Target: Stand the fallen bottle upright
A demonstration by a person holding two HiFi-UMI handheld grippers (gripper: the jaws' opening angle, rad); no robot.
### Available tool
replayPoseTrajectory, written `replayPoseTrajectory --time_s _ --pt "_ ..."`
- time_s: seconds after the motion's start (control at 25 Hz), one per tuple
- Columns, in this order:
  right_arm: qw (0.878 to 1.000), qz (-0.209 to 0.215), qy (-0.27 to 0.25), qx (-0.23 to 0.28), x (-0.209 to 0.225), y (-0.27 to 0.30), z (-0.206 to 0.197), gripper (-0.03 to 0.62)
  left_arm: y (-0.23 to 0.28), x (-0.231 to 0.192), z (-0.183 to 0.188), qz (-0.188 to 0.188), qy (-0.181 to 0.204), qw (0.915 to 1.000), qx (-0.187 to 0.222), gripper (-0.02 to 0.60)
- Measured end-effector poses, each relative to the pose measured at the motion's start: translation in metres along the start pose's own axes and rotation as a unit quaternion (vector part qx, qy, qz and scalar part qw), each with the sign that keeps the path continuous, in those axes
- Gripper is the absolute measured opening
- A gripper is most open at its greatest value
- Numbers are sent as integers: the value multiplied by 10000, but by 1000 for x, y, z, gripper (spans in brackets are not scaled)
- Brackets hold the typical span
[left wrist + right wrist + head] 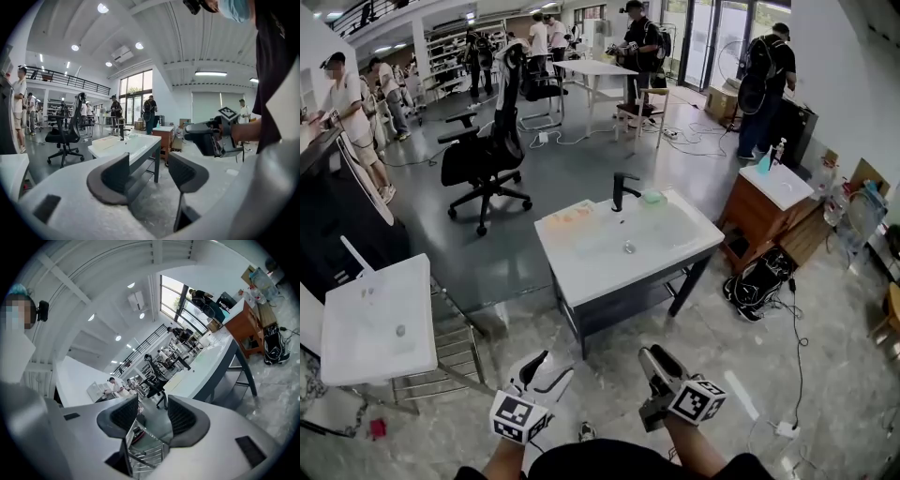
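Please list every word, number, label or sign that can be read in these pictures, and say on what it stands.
No text can be read.
The marker cube on the left gripper and the one on the right gripper: black-and-white square patterns, no letters.
The cardboard box by the glass doors: any print too small to read.

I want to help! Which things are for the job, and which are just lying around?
For the job: left gripper, right gripper; middle sink; green thing on it, maybe the bottle.
Lying about: office chair, black bag, wooden cabinet.
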State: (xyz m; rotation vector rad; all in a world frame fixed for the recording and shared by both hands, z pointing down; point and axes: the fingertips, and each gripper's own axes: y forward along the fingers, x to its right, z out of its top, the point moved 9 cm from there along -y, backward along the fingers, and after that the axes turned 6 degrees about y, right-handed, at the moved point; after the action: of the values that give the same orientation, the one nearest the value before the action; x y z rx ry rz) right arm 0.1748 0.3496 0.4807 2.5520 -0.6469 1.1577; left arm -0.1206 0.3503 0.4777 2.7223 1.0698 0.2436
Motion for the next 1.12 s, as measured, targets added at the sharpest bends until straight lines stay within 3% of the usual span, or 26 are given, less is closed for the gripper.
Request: replayPoseTrajectory --time_s 0.16,0.52,1.12 --pt "9985 41 449 298 6 20 -1 236 14 -29 -3 -64 -42 10000 -8 293" --pt "9967 71 731 346 24 54 20 264 64 -61 -10 -283 -243 9990 -261 342" --pt "9958 414 737 -360 110 178 113 264 192 -119 23 361 -260 9984 -336 345"
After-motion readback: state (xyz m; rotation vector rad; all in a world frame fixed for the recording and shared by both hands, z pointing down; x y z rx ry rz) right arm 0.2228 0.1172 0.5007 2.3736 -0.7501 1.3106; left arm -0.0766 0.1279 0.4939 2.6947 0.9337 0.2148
